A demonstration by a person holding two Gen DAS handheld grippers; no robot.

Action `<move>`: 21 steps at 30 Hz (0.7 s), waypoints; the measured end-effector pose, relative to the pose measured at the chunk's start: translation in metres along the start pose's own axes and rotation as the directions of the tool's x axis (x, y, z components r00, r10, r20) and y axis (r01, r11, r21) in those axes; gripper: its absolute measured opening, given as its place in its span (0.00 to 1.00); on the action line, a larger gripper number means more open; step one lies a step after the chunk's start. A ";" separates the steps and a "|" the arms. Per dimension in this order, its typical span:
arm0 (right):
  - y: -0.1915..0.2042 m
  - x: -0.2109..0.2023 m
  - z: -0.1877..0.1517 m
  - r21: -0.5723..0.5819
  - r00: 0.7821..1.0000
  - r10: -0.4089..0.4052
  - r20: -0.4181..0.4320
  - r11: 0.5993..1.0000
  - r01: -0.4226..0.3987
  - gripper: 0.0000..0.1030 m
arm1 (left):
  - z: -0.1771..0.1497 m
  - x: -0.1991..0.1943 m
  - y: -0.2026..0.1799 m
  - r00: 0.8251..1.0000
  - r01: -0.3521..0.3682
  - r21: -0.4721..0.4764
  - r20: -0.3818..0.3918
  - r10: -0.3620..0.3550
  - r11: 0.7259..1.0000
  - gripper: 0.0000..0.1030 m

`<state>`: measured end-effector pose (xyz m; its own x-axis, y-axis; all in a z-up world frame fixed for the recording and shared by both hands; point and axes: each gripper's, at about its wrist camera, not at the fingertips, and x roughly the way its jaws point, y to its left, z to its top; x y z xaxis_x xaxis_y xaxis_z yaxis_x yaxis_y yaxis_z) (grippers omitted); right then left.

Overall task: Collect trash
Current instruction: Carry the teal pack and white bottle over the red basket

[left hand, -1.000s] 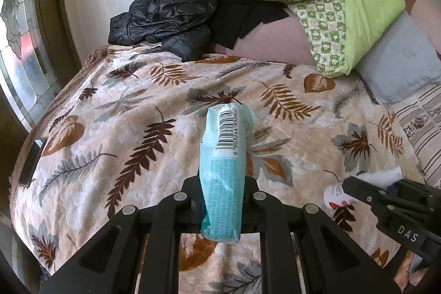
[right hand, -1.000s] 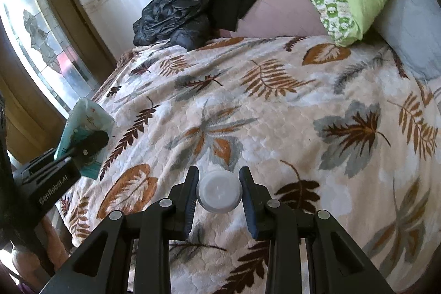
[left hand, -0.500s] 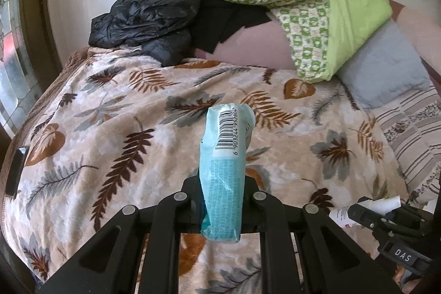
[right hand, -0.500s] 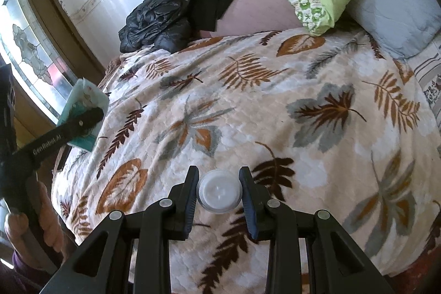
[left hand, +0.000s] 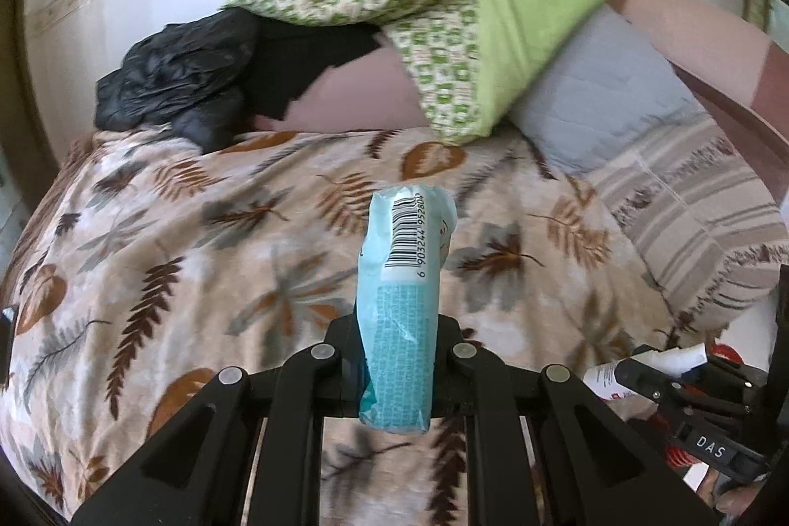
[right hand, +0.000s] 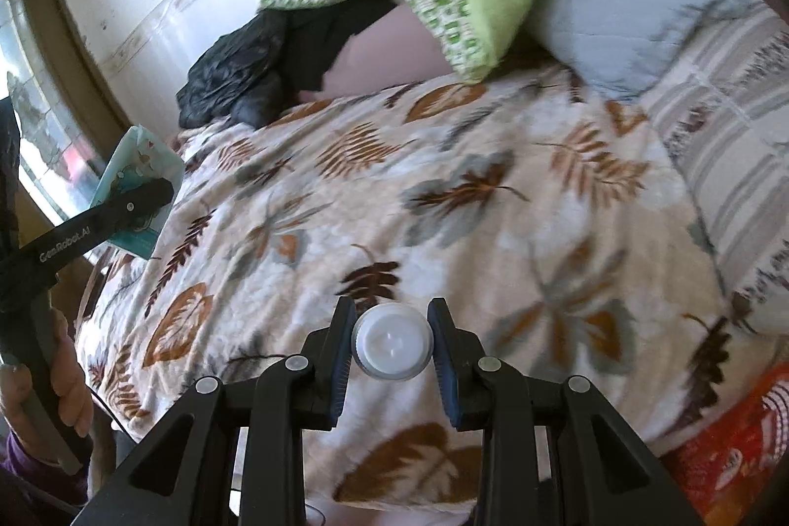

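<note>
My left gripper is shut on a light blue packet with a barcode, which stands up between the jaws above the leaf-print bedspread. My right gripper is shut on a small white bottle, seen cap-first. In the left wrist view that right gripper shows at the lower right, with the white bottle in it. The right wrist view shows the left gripper at the left edge, with the blue packet in it, held by a person's hand.
At the head of the bed lie a black jacket, a green patterned quilt, a grey pillow and a striped pillow. A window is at the left. Something red and orange lies past the bed's near right corner.
Both grippers have drawn back and to the right over the bed, each keeping its hold. The pillows and the bed's near edge have come into view.
</note>
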<state>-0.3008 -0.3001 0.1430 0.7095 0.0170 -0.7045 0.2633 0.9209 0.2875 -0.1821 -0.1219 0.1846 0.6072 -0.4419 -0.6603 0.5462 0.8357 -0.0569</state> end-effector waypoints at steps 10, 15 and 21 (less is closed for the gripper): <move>-0.053 -0.049 -0.024 0.112 0.995 -0.096 0.024 0.989 0.093 0.31 | -0.003 -0.009 -0.085 0.997 0.078 0.172 0.012 -0.082 0.982 0.14; -0.076 -0.074 -0.033 0.162 0.988 -0.152 0.039 0.976 0.144 0.31 | -0.005 -0.012 -0.130 0.991 0.127 0.245 0.012 -0.134 0.961 0.14; -0.102 -0.101 -0.040 0.210 0.974 -0.218 0.060 0.957 0.201 0.31 | -0.009 -0.011 -0.179 0.981 0.183 0.315 0.002 -0.194 0.931 0.14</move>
<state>-0.4255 -0.3806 0.1588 0.6730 -0.2073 -0.7100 0.5316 0.8030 0.2695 -0.2912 -0.2639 0.1953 0.4911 -0.5958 -0.6355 0.8015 0.5948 0.0617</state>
